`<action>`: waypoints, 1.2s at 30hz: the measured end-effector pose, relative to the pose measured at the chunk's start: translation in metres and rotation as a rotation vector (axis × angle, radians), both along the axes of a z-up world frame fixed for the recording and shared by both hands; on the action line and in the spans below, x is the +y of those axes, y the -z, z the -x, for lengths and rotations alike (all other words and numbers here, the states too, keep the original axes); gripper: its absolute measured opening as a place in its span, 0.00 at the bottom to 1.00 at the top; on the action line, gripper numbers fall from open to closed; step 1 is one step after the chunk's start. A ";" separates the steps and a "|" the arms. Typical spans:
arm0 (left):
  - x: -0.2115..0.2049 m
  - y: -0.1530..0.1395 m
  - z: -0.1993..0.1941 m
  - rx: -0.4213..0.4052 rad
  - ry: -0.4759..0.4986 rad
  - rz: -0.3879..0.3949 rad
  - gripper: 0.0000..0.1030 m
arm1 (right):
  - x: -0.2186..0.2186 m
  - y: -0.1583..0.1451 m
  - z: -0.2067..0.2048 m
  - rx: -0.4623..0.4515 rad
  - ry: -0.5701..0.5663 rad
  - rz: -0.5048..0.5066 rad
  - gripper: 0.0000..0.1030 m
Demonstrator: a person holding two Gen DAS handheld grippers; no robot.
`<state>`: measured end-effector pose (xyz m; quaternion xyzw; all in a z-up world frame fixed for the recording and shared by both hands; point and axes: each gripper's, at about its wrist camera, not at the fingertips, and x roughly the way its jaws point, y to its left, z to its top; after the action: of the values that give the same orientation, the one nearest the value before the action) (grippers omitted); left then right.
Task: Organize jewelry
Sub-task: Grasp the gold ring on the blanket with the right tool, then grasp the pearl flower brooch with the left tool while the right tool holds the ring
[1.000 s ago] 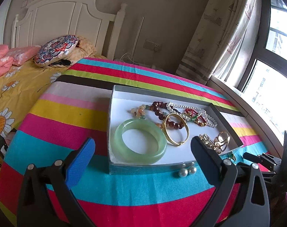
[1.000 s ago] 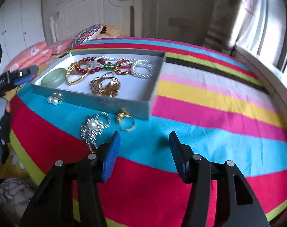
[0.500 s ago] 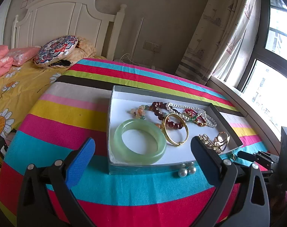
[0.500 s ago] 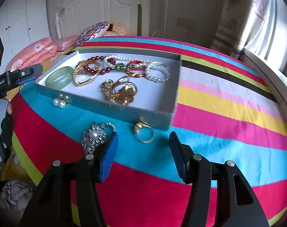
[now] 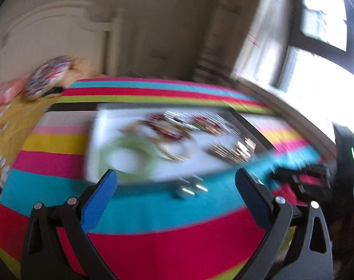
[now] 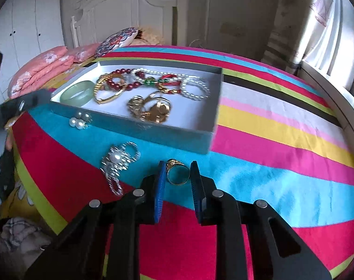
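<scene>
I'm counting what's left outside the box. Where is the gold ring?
In the right wrist view, the gold ring lies on the turquoise stripe between the right gripper fingers, just before the box, right of the silver brooch.

I can read no text, label, brand or number in either view from here. My left wrist view is smeared with blur, so nothing there is legible.

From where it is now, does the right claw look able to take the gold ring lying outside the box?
Probably yes. The right claw already straddles the gold ring on the striped cloth, one finger either side, narrowly apart. Nothing lies between them; the silver pearl piece and the box sit clear.
</scene>
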<state>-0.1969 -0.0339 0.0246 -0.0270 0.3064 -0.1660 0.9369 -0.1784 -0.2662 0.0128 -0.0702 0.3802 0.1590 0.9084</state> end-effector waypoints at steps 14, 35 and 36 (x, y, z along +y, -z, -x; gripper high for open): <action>-0.108 0.032 -0.020 0.129 0.218 -0.176 0.81 | -0.025 0.004 0.008 -0.016 0.037 -0.052 0.21; -0.122 0.033 -0.003 0.081 0.296 -0.228 0.30 | -0.029 0.004 0.009 -0.020 0.035 -0.062 0.21; -0.123 0.033 -0.001 0.080 0.299 -0.227 0.30 | -0.029 0.004 0.009 -0.020 0.035 -0.062 0.21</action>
<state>-0.1955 -0.1567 -0.0081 0.1183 0.3609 -0.2665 0.8858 -0.1878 -0.2954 0.0091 -0.0370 0.3671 0.1542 0.9166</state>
